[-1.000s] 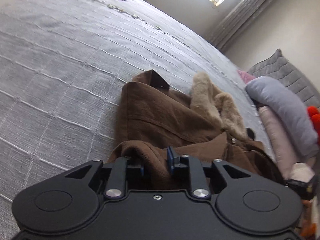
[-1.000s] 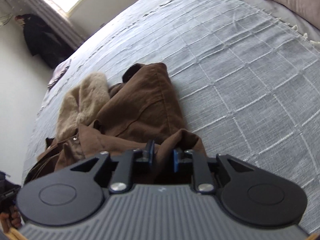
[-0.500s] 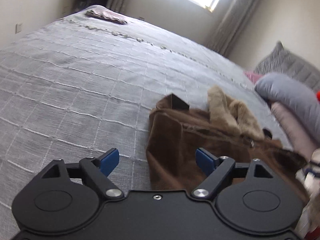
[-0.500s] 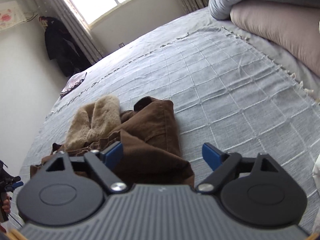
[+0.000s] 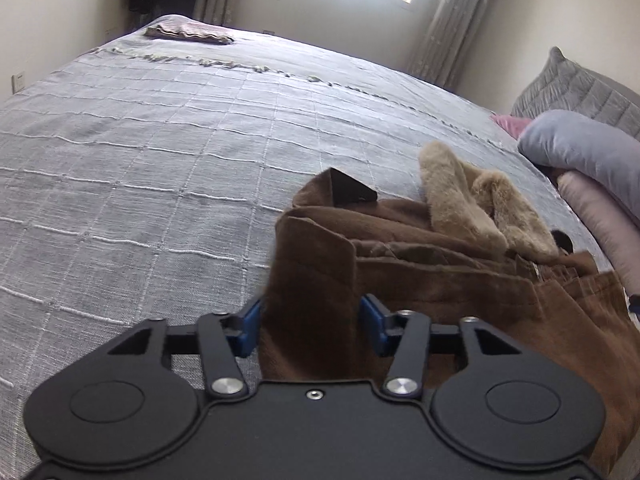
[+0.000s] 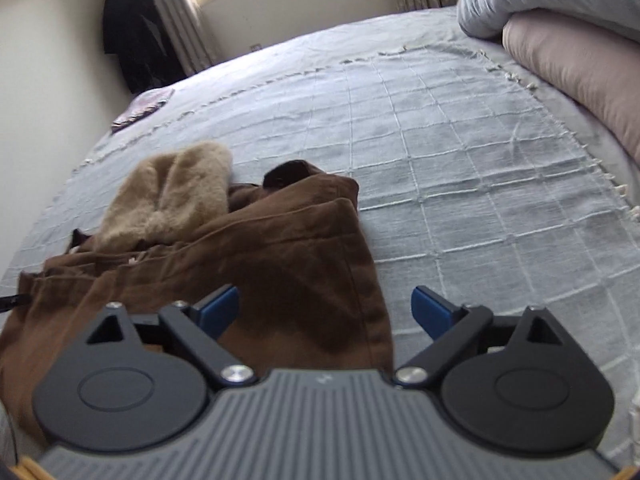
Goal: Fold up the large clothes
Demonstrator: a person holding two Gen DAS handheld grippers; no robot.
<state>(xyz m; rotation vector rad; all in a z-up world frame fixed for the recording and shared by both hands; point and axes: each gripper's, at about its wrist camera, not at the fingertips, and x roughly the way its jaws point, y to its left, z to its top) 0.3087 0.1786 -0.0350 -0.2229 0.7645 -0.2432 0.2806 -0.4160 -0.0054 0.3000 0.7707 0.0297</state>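
Note:
A brown coat [image 5: 420,276] with a tan fur collar [image 5: 472,204] lies bunched on the grey bedspread [image 5: 160,152]. My left gripper [image 5: 312,326] is open, its blue fingers either side of the coat's near left edge. In the right wrist view the coat [image 6: 280,256] and its fur collar [image 6: 176,192] lie left of centre. My right gripper [image 6: 326,308] is open wide over the coat's near right edge, holding nothing.
Grey and pink pillows [image 5: 588,160] lie along the bed's right side and show in the right wrist view [image 6: 568,32]. A small folded cloth [image 5: 188,34] lies at the far end. A dark garment [image 6: 132,36] hangs by the window curtain.
Both grippers have let go of the brown coat and opened. Both have pulled back and tilted up. The left jaws have since narrowed around the coat's edge.

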